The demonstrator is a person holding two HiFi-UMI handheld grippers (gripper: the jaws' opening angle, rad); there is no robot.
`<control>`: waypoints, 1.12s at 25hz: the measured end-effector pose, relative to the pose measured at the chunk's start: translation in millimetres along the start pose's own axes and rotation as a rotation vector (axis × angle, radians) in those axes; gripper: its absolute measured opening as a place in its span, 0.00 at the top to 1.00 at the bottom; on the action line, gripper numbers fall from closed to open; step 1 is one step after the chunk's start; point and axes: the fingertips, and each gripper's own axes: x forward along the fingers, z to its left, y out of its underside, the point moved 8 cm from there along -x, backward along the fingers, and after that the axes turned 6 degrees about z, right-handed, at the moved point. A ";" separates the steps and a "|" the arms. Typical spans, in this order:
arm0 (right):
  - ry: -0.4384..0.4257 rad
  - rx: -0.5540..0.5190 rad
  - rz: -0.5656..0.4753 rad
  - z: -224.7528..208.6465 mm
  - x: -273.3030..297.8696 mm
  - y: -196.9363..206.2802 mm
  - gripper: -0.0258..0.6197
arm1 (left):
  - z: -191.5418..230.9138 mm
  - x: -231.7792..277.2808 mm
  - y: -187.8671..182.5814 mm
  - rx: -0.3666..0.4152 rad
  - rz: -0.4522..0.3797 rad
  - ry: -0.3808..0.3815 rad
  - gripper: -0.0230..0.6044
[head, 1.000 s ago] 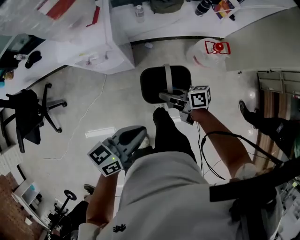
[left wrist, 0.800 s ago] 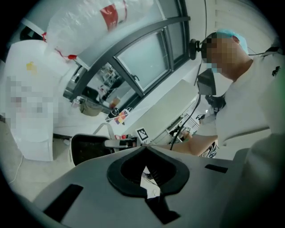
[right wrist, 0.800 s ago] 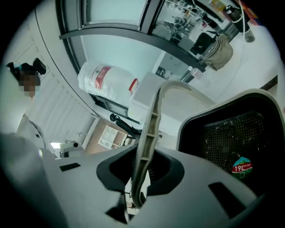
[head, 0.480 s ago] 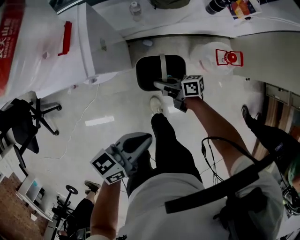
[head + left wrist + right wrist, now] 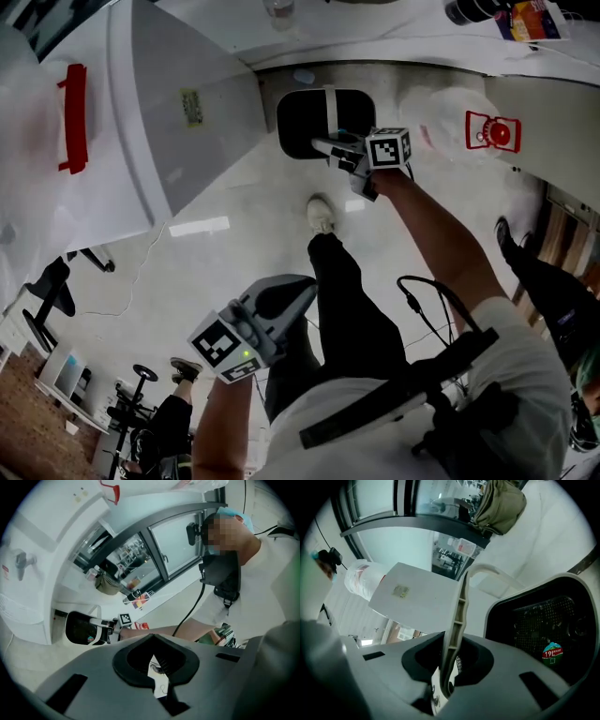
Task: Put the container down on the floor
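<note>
The container (image 5: 300, 122) is a black bin with a white handle (image 5: 330, 112). It hangs just above the pale floor (image 5: 216, 272), out in front of the person. My right gripper (image 5: 330, 147) is shut on that handle, and in the right gripper view the white handle (image 5: 457, 616) runs up from between the jaws, with the bin's dark mesh inside (image 5: 543, 620) at right. My left gripper (image 5: 281, 305) is held low by the person's leg, its jaws together and empty. In the left gripper view the bin (image 5: 79, 627) shows far off at left.
A white cabinet (image 5: 187, 112) stands close to the left of the bin. A white plastic bag with red print (image 5: 469, 127) sits to its right under a counter. The person's shoe (image 5: 321, 216) is on the floor behind the bin. An office chair (image 5: 52, 300) stands far left.
The right gripper has carried the bin forward, farther from the body and closer to the white cabinet. The head view has swung. The left gripper stays by the leg.
</note>
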 end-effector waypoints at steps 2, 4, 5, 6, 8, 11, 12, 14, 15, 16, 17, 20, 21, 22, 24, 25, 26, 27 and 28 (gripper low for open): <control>0.003 0.001 -0.001 -24.0 7.9 -3.9 0.90 | 14.7 6.9 3.6 -0.006 -0.003 0.000 0.95; 0.002 0.010 0.000 -46.0 15.7 -3.1 0.90 | 26.9 12.2 8.3 -0.018 -0.007 0.001 0.95; 0.000 0.020 0.003 -56.5 19.2 -1.7 0.90 | 32.1 14.5 10.3 -0.025 -0.011 0.002 0.95; -0.001 0.029 0.006 -66.5 22.4 -0.6 0.90 | 37.1 16.8 12.1 -0.033 -0.014 0.004 0.95; 0.003 0.032 0.008 -84.9 28.4 -1.3 0.90 | 47.7 21.2 15.9 -0.045 -0.017 0.007 0.95; 0.004 0.026 0.003 -109.2 37.8 -0.9 0.90 | 61.3 25.7 26.5 -0.067 -0.013 0.011 0.95; 0.003 0.027 0.004 -116.3 40.2 1.1 0.90 | 64.9 26.6 31.0 -0.073 -0.011 0.010 0.95; 0.005 0.029 0.015 -128.4 44.4 4.6 0.90 | 72.8 27.4 38.9 -0.079 -0.011 0.003 0.95; 0.005 0.026 0.018 -132.3 46.6 5.6 0.90 | 75.9 27.1 41.9 -0.082 -0.012 0.000 0.95; 0.003 0.021 0.017 -134.7 48.3 6.8 0.90 | 77.7 26.9 44.0 -0.087 -0.012 0.001 0.95; 0.002 0.018 0.016 -136.2 49.6 8.2 0.90 | 78.9 27.1 45.2 -0.091 -0.011 0.004 0.95; -0.007 0.023 0.013 -138.5 55.5 9.8 0.90 | 82.9 27.2 49.0 -0.096 -0.004 0.009 0.95; -0.010 0.027 0.012 -138.7 57.6 10.0 0.90 | 83.7 26.8 50.6 -0.098 -0.003 0.009 0.95; -0.012 0.032 0.012 -139.0 58.7 10.2 0.90 | 84.0 26.6 52.1 -0.101 -0.002 0.011 0.95; -0.015 0.035 0.008 -140.4 58.2 8.0 0.90 | 84.6 27.2 53.2 -0.100 -0.006 0.014 0.95; -0.018 0.034 0.007 -141.0 57.9 5.9 0.90 | 85.1 27.5 52.9 -0.099 -0.010 0.015 0.95; -0.022 0.033 0.007 -140.9 58.0 4.5 0.90 | 85.3 27.4 52.6 -0.099 -0.015 0.015 0.95; -0.025 0.032 0.008 -140.8 58.2 4.2 0.90 | 85.4 27.1 52.8 -0.099 -0.018 0.015 0.95; -0.027 0.033 0.011 -141.1 58.4 4.7 0.90 | 85.7 26.8 53.1 -0.099 -0.020 0.016 0.95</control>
